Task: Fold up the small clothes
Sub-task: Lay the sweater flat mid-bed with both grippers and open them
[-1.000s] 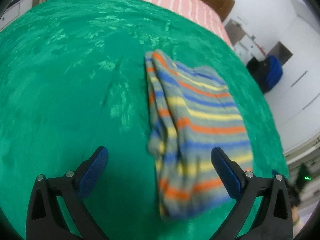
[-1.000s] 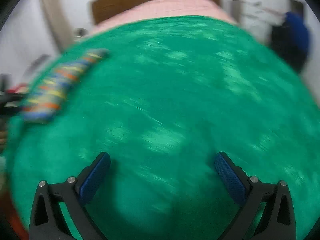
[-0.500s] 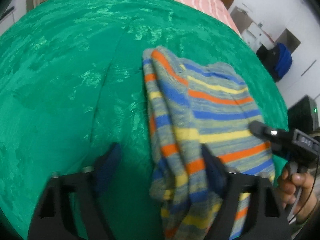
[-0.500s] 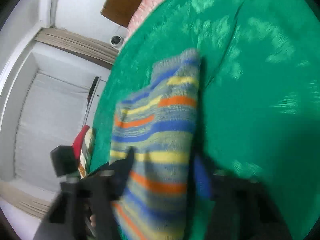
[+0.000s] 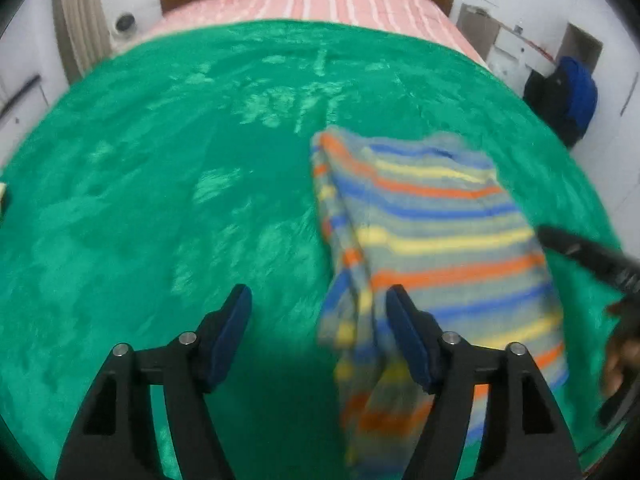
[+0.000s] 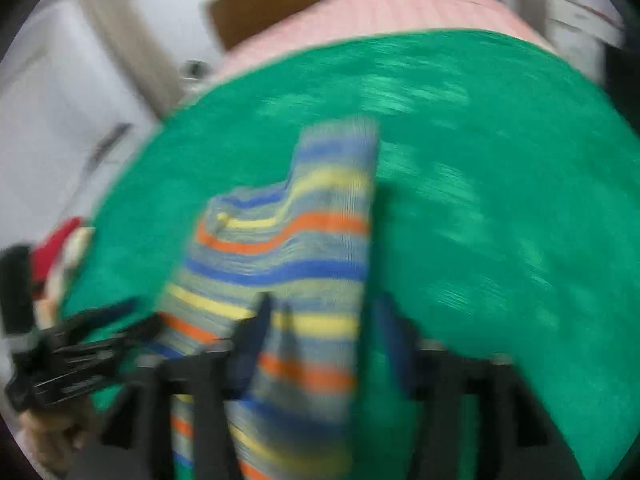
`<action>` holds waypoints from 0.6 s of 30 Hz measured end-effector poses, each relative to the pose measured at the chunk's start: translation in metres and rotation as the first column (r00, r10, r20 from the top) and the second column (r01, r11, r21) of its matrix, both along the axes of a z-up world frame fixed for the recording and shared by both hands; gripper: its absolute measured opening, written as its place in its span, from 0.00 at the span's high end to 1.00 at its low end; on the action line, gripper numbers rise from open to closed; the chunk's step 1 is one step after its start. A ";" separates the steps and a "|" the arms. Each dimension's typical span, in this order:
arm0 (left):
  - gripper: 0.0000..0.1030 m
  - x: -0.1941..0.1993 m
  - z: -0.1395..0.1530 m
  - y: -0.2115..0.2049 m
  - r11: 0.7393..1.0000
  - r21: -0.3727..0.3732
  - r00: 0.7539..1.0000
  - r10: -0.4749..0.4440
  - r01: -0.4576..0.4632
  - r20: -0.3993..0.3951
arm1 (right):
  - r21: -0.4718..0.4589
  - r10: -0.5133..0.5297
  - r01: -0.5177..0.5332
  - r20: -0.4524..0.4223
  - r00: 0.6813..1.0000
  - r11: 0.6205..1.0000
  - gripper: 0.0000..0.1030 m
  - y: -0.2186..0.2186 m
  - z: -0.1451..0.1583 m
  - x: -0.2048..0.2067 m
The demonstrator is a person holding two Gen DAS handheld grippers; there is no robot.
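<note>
The striped garment (image 5: pixel 432 240) lies folded on a green blanket (image 5: pixel 160 200). In the left wrist view it sits ahead and to the right of the left gripper (image 5: pixel 318 332); its left folded edge runs down past the inner side of the right finger (image 5: pixel 408 340), and whether the cloth touches that pad is unclear. Only green blanket shows in the middle of the gap. The left jaws stand apart and are opening, clamped on nothing.

In the blurred right wrist view the garment (image 6: pixel 292 248) lies ahead and to the left of the right gripper (image 6: pixel 320 344), and its right edge passes down between the two fingers. Those jaws are also apart and opening; no pad is seen pressing the cloth.

No writing or label can be read on anything.

The garment's long axis runs away from both grippers, toward the pink striped bedding (image 5: pixel 320 0), with its stripes lying across that axis.
</note>
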State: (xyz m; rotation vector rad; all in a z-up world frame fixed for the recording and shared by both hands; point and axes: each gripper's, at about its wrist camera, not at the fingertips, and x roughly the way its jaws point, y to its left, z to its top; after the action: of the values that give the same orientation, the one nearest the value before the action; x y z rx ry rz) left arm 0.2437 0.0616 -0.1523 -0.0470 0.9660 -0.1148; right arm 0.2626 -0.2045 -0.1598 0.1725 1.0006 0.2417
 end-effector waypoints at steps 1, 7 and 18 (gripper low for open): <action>0.20 -0.018 0.005 0.003 1.000 -0.009 0.999 0.011 -0.010 0.035 | -0.017 -0.014 0.014 0.025 1.000 1.000 0.24 -0.010 0.005 -0.011; 0.00 -0.106 0.056 0.004 0.995 0.000 0.951 0.092 -0.096 0.294 | -0.193 0.017 0.025 0.214 0.977 0.981 0.00 -0.044 0.055 -0.098; 0.00 -0.169 0.094 -0.020 0.989 0.075 0.955 0.099 -0.125 0.281 | -0.188 -0.027 0.094 0.331 0.943 0.978 0.00 -0.036 0.100 -0.210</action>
State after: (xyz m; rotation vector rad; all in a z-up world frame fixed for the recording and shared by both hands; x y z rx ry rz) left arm 0.0743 0.0420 -0.0581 -0.0009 0.6858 0.0281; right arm 0.0530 -0.2406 -0.0598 -0.0227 0.6821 0.1058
